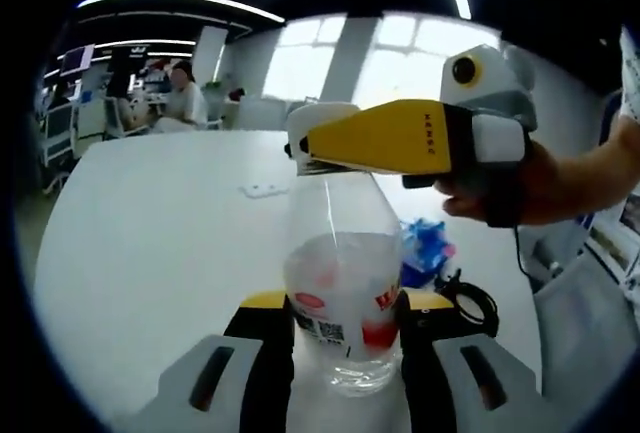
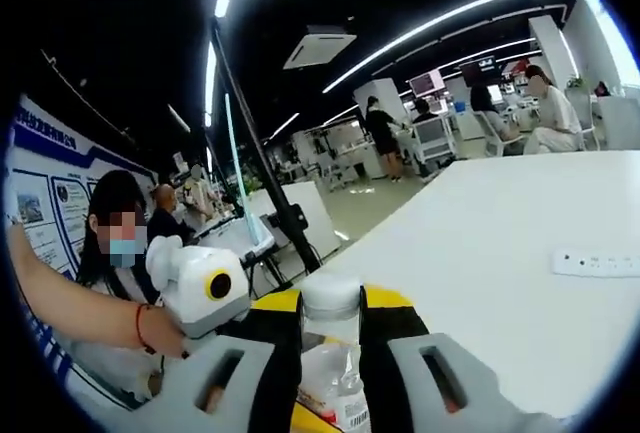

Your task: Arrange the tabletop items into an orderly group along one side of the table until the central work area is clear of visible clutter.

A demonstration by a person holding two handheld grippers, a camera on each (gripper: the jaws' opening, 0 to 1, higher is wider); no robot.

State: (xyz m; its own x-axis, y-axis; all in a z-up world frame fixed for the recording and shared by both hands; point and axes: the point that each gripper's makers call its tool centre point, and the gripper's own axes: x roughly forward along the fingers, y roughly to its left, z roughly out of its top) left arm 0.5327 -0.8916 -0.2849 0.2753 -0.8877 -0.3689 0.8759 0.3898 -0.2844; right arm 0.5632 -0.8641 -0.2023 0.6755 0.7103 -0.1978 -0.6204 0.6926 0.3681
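Bottle [image 1: 342, 298] stands on table [image 1: 160, 243], cable [image 1: 470, 303] just right of it.

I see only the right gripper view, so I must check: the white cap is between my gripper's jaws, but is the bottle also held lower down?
Observer: Yes. In the left gripper view, the left gripper grips the bottle at its red and white label.
Operator: Does anything lie near it?
Observer: A blue packet lies behind the bottle, toward the right of that view.
Operator: Anything more?
Observer: A black cable lies coiled beside the packet.
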